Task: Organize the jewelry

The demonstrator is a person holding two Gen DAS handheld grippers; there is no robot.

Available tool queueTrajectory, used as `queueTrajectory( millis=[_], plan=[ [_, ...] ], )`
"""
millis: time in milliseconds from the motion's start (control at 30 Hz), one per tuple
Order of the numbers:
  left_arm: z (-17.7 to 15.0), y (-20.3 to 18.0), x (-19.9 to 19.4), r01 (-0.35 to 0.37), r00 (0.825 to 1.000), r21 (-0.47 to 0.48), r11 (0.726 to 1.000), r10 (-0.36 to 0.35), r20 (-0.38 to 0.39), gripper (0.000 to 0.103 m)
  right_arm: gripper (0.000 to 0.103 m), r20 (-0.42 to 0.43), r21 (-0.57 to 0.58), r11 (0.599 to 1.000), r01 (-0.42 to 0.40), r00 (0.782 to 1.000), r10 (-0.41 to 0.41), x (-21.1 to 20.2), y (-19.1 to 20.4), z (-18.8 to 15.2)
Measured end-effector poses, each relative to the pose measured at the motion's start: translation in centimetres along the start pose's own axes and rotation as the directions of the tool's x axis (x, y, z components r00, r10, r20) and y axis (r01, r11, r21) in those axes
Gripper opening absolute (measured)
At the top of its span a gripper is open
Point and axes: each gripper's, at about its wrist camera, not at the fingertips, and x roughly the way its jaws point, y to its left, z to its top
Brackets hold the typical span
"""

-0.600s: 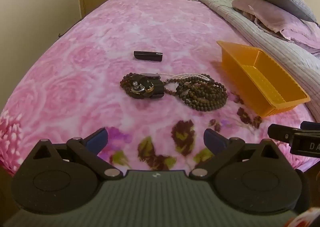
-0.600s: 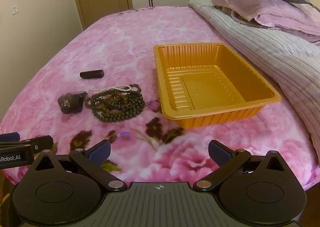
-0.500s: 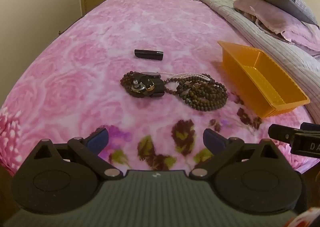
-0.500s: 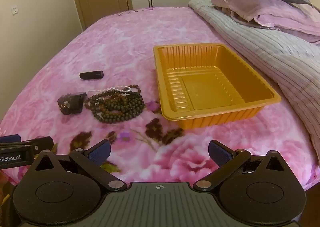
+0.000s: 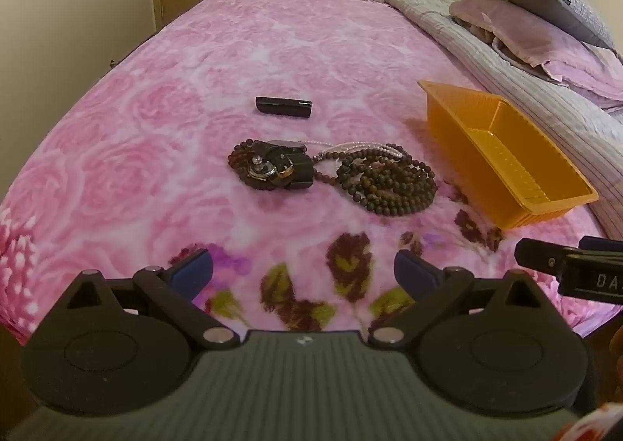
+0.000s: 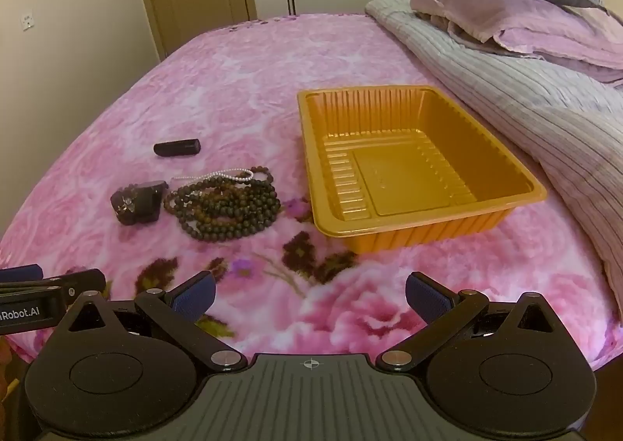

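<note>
Left tongs (image 5: 303, 271), lower centre of left wrist view: released, nothing between blue pads. Right tongs (image 6: 310, 293), lower centre of right wrist view: released, likewise bare. Pink floral bed cover (image 5: 194, 63) carries jewelry. Dark bead necklaces (image 6: 227, 207) heaped left of centre, thin white strand on far edge. Watch (image 5: 278, 168) touching beads, centre of left view. Black tube (image 6: 177, 148) beyond, apart. Orange tray (image 6: 502, 203) right of beads, nothing inside.

Dark bead necklaces (image 5: 389, 184) lie beside an orange tray (image 5: 459, 133) on pink bedspread (image 5: 155, 122)
</note>
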Motion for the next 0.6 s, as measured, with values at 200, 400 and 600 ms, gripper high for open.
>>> queueTrajectory(
  millis=[200, 400, 600],
  plan=[
    [0.01, -0.25, -0.09, 0.003, 1.0, 0.004, 1.0, -0.002, -0.002, 0.099, 0.103, 0.0, 0.0, 1.0, 0.002, 1.0, -0.002, 0.12, 0.03, 0.02],
    [-0.09, -0.34, -0.07, 0.009, 1.0, 0.002, 1.0, -0.009, -0.004, 0.099, 0.103, 0.002, 0.002, 1.0, 0.002, 1.0, -0.002, 0.05, -0.05, -0.03],
    [-0.14, -0.38, -0.06, 0.011, 1.0, 0.001, 1.0, -0.011, -0.005, 0.099, 0.103, 0.002, 0.003, 1.0, 0.001, 1.0, -0.001, 0.09, -0.1, -0.16]
  ],
)
